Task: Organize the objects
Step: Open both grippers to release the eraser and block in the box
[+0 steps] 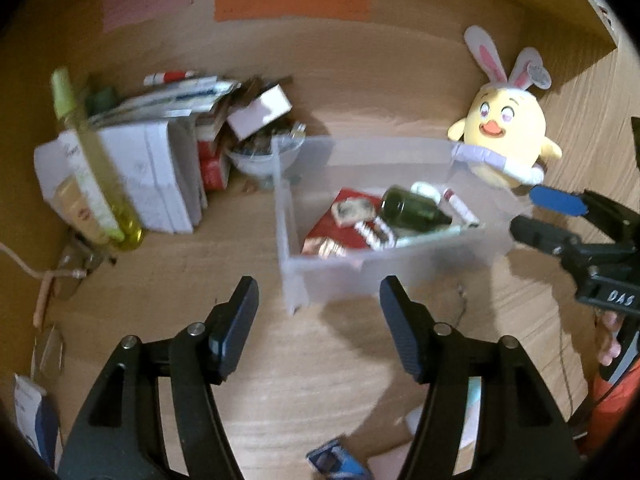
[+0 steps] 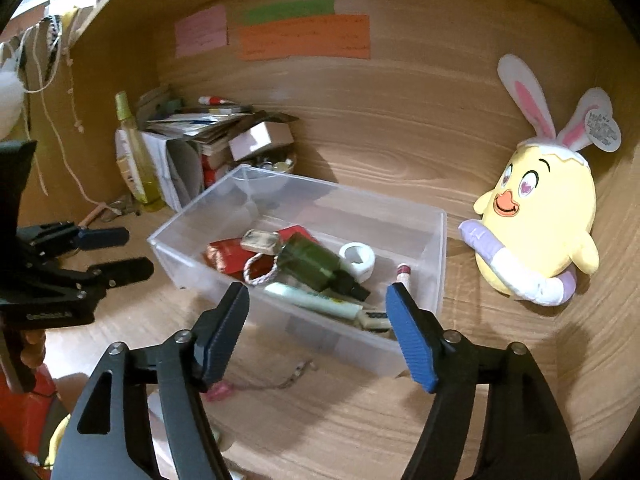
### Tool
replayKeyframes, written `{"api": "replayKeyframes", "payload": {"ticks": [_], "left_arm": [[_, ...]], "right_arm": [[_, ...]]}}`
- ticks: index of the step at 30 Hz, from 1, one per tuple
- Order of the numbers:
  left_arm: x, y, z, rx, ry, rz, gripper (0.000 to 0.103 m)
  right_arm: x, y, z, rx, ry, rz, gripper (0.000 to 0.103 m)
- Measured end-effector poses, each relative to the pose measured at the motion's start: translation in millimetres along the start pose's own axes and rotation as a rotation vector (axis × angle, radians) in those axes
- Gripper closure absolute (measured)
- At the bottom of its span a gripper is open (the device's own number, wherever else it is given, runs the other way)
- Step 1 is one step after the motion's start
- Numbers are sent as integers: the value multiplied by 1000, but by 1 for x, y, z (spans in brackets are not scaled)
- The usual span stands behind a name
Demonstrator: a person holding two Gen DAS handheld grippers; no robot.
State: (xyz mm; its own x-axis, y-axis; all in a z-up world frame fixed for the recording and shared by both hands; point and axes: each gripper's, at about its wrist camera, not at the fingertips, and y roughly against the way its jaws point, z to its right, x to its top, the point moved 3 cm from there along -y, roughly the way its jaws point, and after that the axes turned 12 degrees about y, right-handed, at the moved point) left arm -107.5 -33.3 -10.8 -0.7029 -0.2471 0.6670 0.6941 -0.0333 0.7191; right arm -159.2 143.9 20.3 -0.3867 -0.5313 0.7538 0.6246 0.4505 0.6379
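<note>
From my left wrist camera, the left gripper (image 1: 318,300) had its jaws apart with nothing between them, hovering over the bare wooden desk (image 1: 168,264). The clear plastic bin (image 1: 340,280) sat just ahead of the fingertips, slightly to the right, not touching them. Inside it I counted one dark green bottle (image 1: 412,206), one red packet (image 1: 340,236) and one white tape roll (image 1: 426,191). The right gripper (image 1: 538,214) came in from the right edge, jaws parted and empty, near the bin's right end. One yellow chick plush with bunny ears (image 1: 506,124) sat behind the bin, and one tall yellow spray bottle (image 1: 94,168) stood at the left against a pile of boxes and papers (image 1: 160,148). From my right wrist camera, the right gripper (image 2: 316,304) stood open and empty just in front of the bin's near wall (image 2: 344,340), the bin's contents showing between its fingers. I made out the same green bottle (image 2: 316,260), tape roll (image 2: 359,258) and red packet (image 2: 228,258), plus one pale tube (image 2: 312,300). The left gripper (image 2: 116,254) hung at the left, open, beside the bin.
</note>
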Motion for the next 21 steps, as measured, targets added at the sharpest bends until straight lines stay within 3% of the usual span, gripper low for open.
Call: {"api": "replayKeyframes", "payload": {"ticks": [10, 21], "left_arm": [[-49, 1, -18, 8, 55, -87, 40], [-88, 6, -17, 51, 118, -115, 40]], "right_arm": [[-22, -4, -21, 42, -1, -45, 34], [-50, -33, -49, 131, 20, -154, 34]]}}
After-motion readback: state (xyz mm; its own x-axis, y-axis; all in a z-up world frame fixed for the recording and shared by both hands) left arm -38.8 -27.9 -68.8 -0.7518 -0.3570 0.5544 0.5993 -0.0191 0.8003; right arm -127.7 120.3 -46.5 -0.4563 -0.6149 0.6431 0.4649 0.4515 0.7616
